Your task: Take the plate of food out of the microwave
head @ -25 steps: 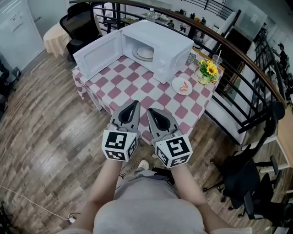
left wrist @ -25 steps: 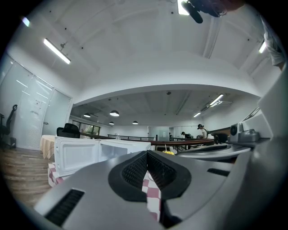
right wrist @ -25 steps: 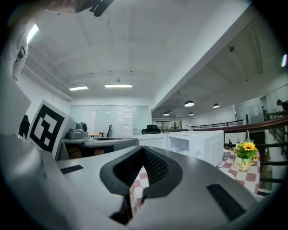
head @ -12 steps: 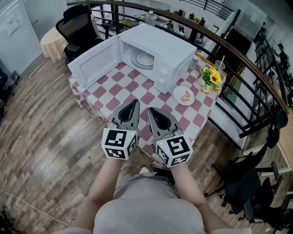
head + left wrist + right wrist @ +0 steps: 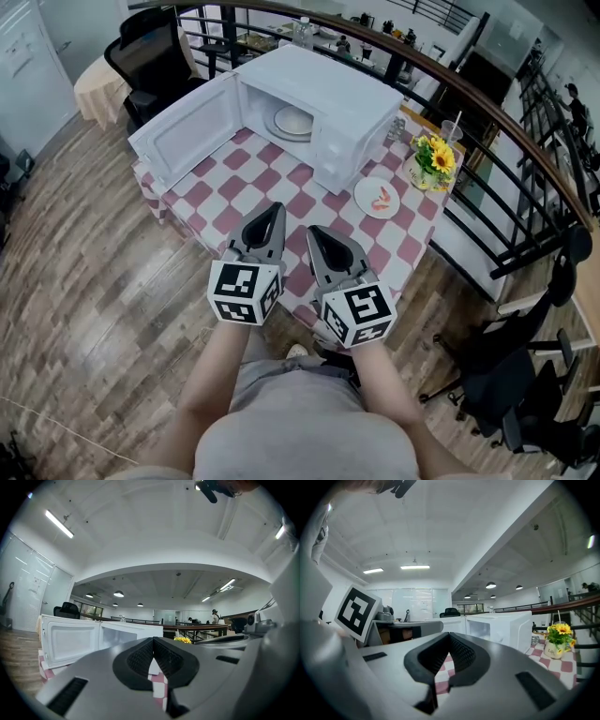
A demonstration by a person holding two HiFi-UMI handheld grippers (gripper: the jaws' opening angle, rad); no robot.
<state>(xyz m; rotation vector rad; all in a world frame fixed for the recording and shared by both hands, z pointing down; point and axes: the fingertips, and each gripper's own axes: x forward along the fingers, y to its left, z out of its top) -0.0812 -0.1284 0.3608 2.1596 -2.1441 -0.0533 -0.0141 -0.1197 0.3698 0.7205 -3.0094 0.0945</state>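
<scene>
Two grippers, both idle: left gripper (image 5: 271, 215) and right gripper (image 5: 315, 232) hang side by side at the table (image 5: 272, 192) edge nearest the person, well short of the microwave (image 5: 352, 98). Each has its jaws pressed together on nothing, with only the checked top showing past the pads. The door (image 5: 185, 136) stands wide open to the microwave's left, and a white plate (image 5: 292, 122) sits inside on the cavity floor; whether it carries food I can't tell from here. A second plate (image 5: 379, 198), with something orange-red on it, lies just off the microwave's near right corner. As I judge it, the jaws need to part before they go in, then enter low and level through the opening. They should pinch the plate's near rim and draw it straight out flat so nothing slides. Keep clear of the door edge, and set down away from the flowers (image 5: 433, 157) standing right of the microwave. The tabletop is red-and-white checked. A wood floor (image 5: 84, 281) lies all round, a curved railing (image 5: 497, 117) runs beyond the microwave, and a black chair (image 5: 155, 47) stands off to its far left.
</scene>
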